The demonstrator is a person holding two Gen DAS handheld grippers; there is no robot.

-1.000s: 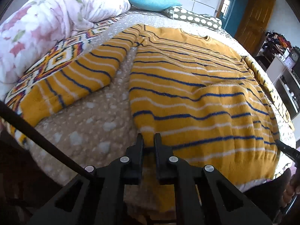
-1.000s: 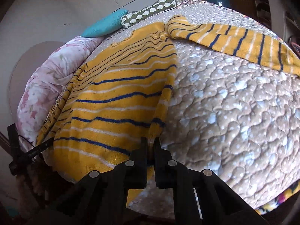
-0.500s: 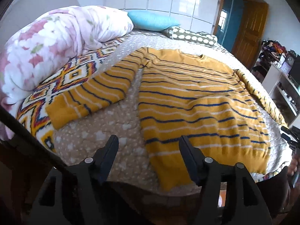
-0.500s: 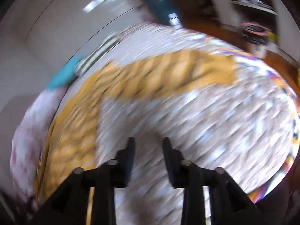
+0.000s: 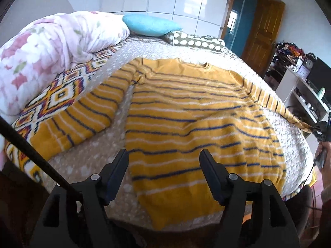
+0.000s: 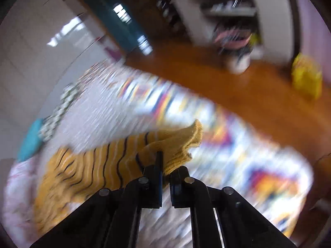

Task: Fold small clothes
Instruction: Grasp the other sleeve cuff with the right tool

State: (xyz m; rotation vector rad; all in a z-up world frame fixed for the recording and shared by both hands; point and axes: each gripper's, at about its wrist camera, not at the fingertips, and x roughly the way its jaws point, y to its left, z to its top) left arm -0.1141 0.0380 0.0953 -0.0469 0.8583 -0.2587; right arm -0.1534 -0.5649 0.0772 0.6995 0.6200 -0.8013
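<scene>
Lying flat across a quilted bedspread [image 5: 91, 159], front side down or up cannot be told, a mustard sweater [image 5: 186, 124] with navy and white stripes waits to be folded. Far left of the left tongs [image 5: 163, 173], a floral duvet [image 5: 45, 47] is bundled out of the way, apparently to leave the bed's middle free as a work surface. Just ahead and left of those tongs, the left sleeve [image 5: 82, 115] rests angled away from the body, not yet folded in. The left tongs hover with their jaws spread wide and nothing between them, poised over the hem [image 5: 182, 202], which hangs slightly past the bed's near edge. Beyond the sweater's collar, a blue pillow [image 5: 149, 24] and a dotted bolster [image 5: 196, 41] sit against the wall.

Well to the right of the left tongs, the other sleeve [image 5: 273, 103] is stretched taut off the bed's side toward the right tongs [image 6: 165, 165]. Their own camera, blurred by motion, shows the jaws closed to a narrow gap on the ribbed cuff [image 6: 182, 144], with the striped sleeve trailing away to their left. The pinch at the cuff is likely meant to carry the sleeve across the body as a first fold.
</scene>
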